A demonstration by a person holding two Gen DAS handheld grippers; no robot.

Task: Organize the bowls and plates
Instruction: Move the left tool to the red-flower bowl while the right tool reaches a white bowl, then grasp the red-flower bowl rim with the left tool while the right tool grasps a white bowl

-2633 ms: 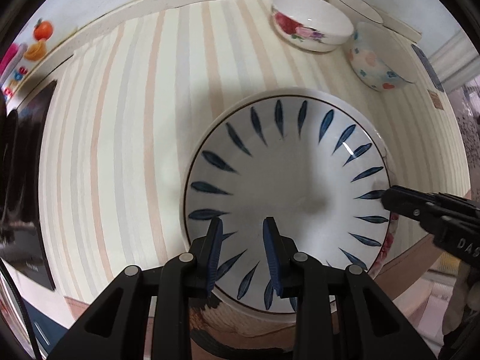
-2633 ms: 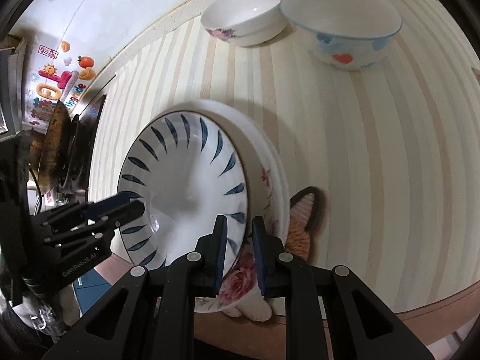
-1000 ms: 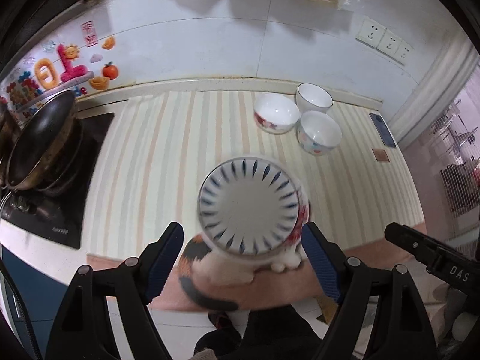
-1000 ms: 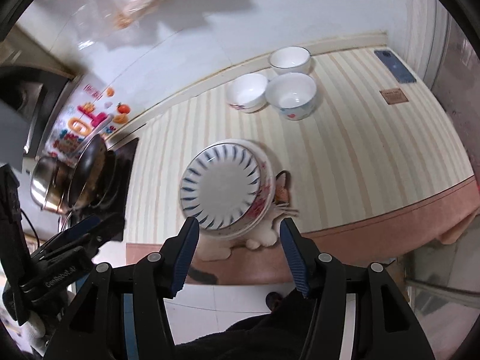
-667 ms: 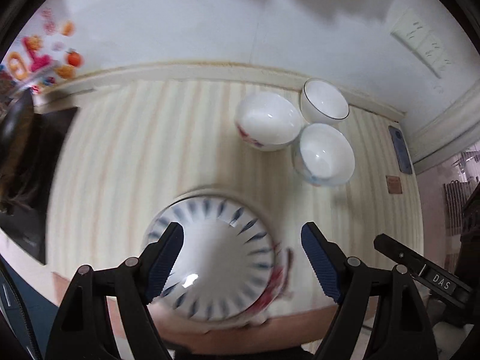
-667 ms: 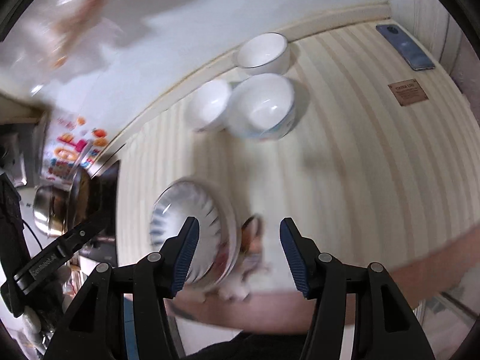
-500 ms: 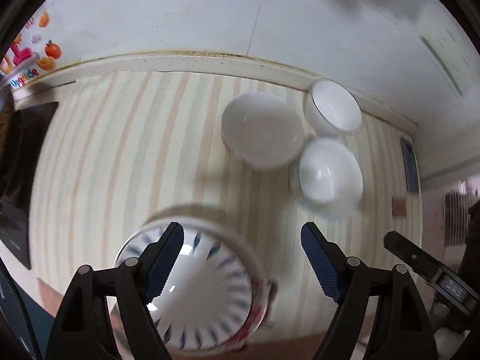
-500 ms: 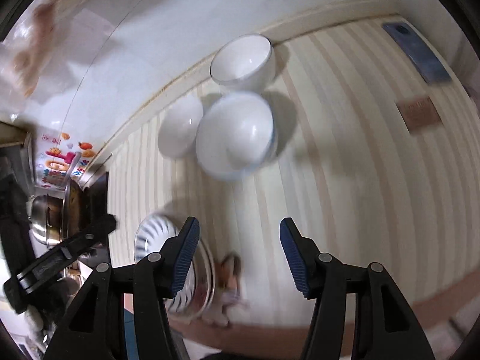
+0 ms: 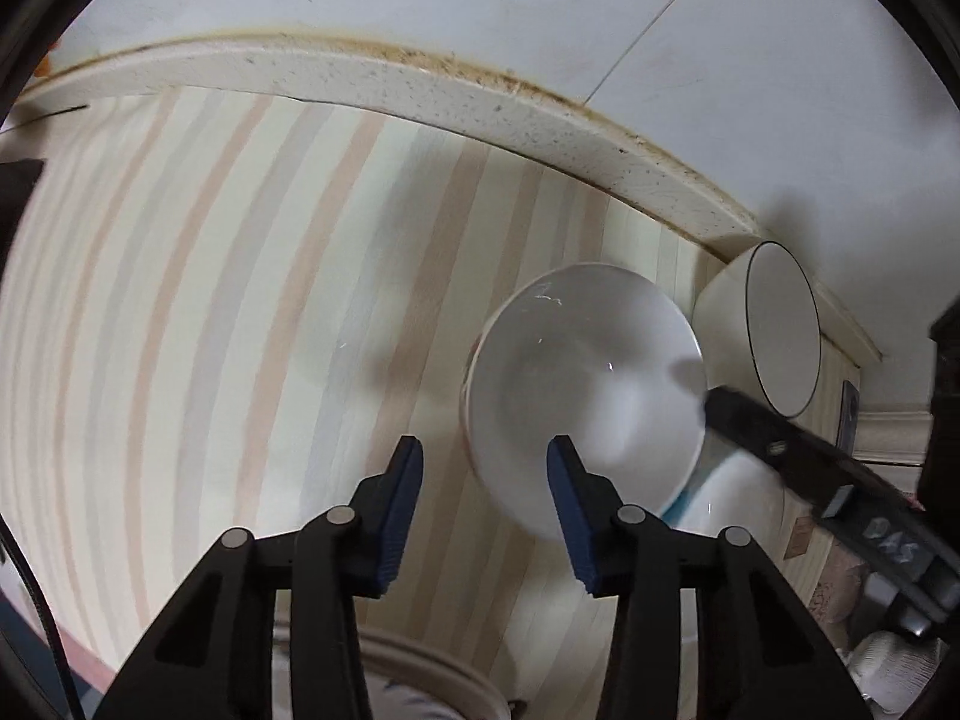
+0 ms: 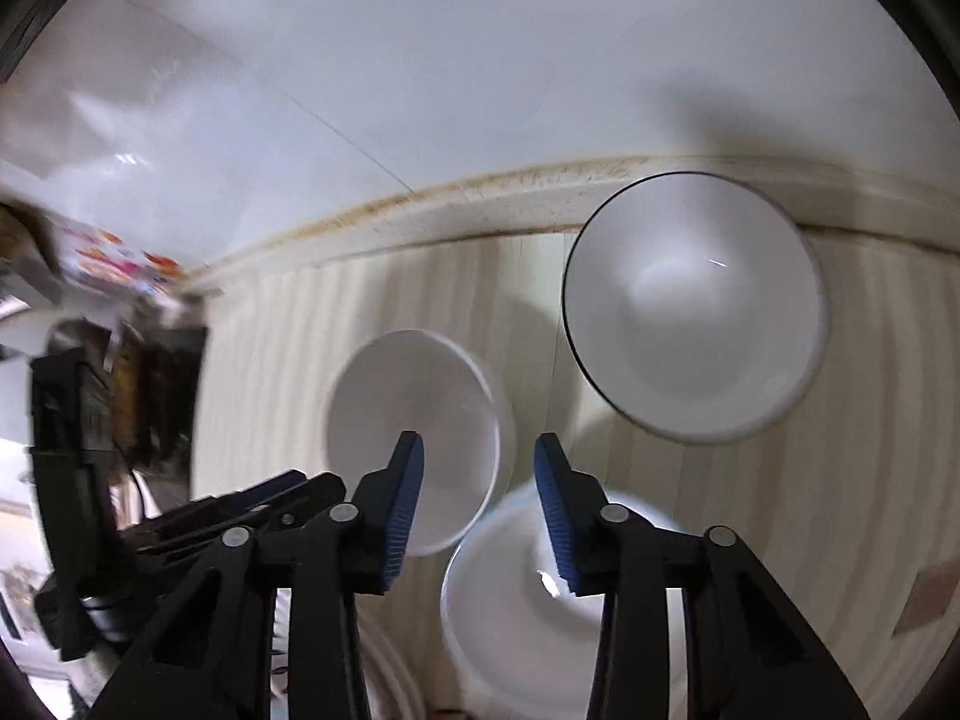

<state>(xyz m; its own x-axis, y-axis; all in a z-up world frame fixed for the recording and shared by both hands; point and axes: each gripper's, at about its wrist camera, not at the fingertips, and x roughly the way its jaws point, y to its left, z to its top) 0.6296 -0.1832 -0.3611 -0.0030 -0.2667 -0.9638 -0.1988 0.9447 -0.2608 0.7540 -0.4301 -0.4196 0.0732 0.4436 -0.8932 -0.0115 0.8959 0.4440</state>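
1. Right now my left claw [image 9: 480, 477] had a clear gap between its blue fingers [image 9: 401, 510]; its jaws had just been closing, and nothing sat between them but the striped surface [image 9: 210, 300].
2. Its right finger stood in front of the near rim of the middle white bowl [image 9: 576, 384]; I could not tell whether it touched.
3. My right claw [image 10: 477, 474] was likewise part open and empty, its jaws just having been closing.
4. It hovered over the gap between the middle bowl and the blue-rimmed bowl [image 10: 510, 618], holding neither.
5. The dark-rimmed bowl [image 10: 696, 306] sat against the back ledge [image 9: 420, 84], close beside the other two.
6. A plate rim [image 9: 432, 678] showed at the bottom edge under the left claw.
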